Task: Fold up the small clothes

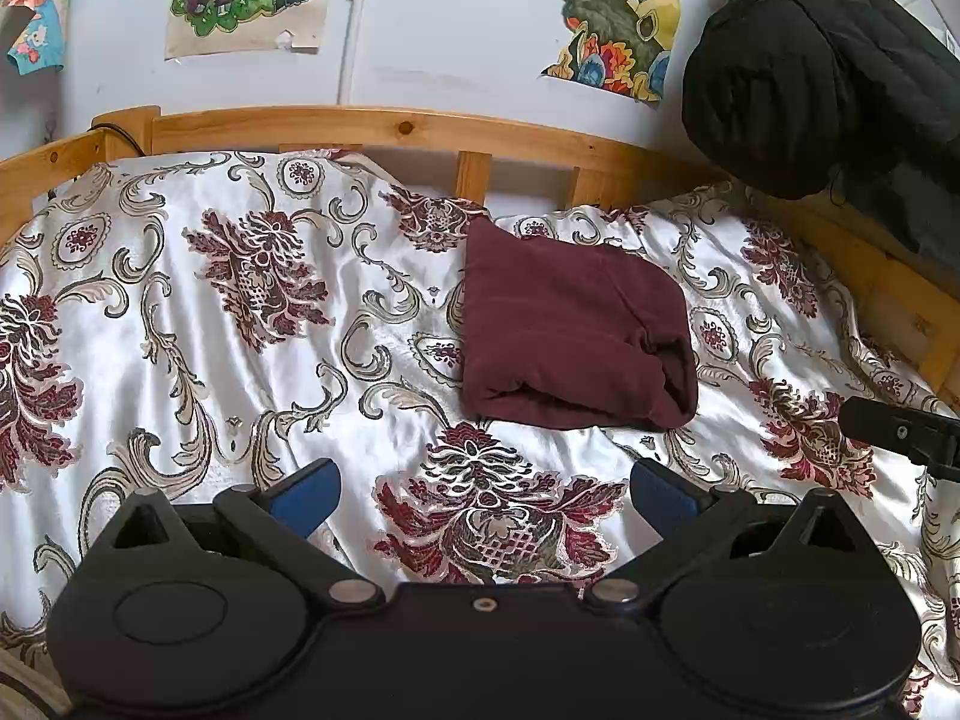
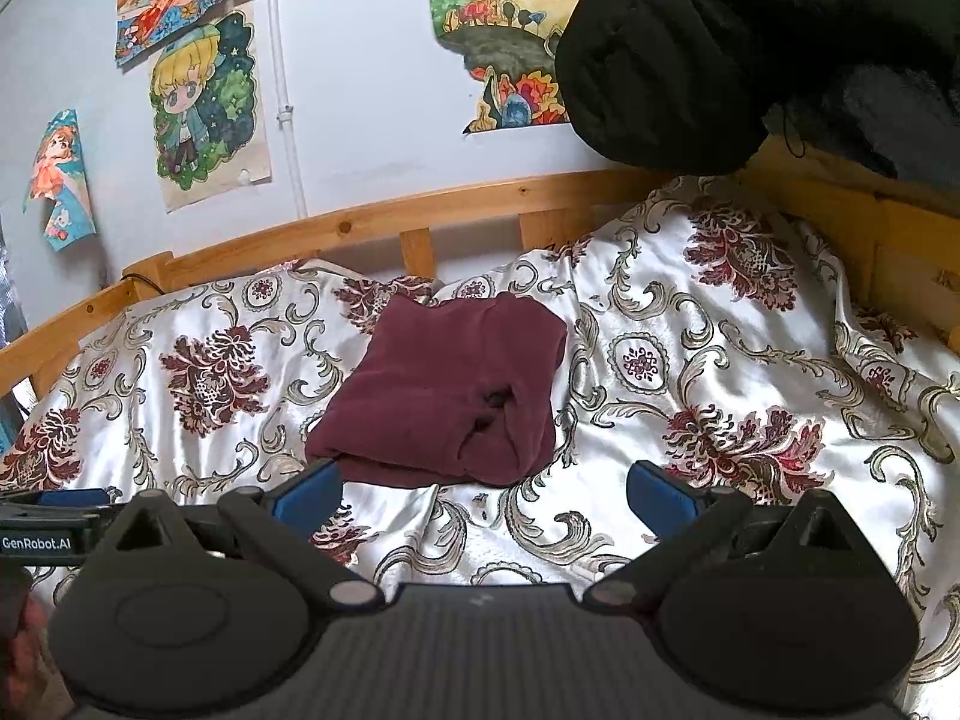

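A dark maroon garment [image 1: 570, 330] lies folded into a compact block on the floral satin bedspread [image 1: 210, 330]. It also shows in the right wrist view [image 2: 450, 390]. My left gripper [image 1: 483, 495] is open and empty, hovering above the bedspread a little short of the garment's near edge. My right gripper [image 2: 483, 495] is open and empty, just before the garment's near edge. Part of the right gripper [image 1: 900, 435] shows at the right edge of the left wrist view. Part of the left gripper [image 2: 48, 519] shows at the left edge of the right wrist view.
A wooden bed rail [image 1: 420, 132] runs along the far side and the right side [image 2: 870, 228]. A black padded jacket [image 1: 810, 72] hangs at the far right over the rail. Drawings [image 2: 204, 102] are stuck on the wall behind.
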`<state>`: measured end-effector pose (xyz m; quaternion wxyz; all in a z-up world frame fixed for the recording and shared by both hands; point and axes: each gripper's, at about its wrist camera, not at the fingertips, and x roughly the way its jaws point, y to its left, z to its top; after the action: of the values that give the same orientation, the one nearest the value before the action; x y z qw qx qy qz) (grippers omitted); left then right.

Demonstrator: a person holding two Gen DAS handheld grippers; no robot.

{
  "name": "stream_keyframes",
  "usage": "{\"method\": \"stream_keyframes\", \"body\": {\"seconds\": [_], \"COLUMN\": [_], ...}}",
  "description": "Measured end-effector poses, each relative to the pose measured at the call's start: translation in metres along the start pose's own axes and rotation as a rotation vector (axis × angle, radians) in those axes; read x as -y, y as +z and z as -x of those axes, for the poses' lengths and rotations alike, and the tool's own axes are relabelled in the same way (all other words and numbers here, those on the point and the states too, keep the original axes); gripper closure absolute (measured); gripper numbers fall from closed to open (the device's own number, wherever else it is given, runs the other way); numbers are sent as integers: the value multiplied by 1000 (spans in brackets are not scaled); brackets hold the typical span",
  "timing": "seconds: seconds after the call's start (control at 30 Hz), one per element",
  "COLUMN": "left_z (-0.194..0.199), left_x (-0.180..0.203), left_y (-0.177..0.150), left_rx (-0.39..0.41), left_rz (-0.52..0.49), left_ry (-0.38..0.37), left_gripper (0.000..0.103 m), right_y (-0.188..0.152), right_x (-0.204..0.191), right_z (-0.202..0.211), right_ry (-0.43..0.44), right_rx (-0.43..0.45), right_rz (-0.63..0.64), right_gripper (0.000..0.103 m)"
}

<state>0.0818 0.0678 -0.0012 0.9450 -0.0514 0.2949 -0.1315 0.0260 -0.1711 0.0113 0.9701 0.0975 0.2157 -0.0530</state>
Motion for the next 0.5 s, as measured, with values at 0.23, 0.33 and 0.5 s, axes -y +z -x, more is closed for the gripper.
{"method": "stream_keyframes", "body": {"seconds": [0.23,0.33,0.5], "left_z": [-1,-1,-4], "left_x": [0,-1,-3], "left_y": [0,-1,4], "left_rx": [-3,-5,-53], "left_rz": [-2,-5,-7], "left_ry": [1,-1,-40], "left_gripper": [1,1,1], "right_y": [0,0,0], "right_x": [1,2,2], "right_z": [1,0,0], "right_ry": [-2,-2,-1], "right_rx": [2,1,0], "right_rz": [-3,-6,-6], "right_gripper": [0,0,0]}}
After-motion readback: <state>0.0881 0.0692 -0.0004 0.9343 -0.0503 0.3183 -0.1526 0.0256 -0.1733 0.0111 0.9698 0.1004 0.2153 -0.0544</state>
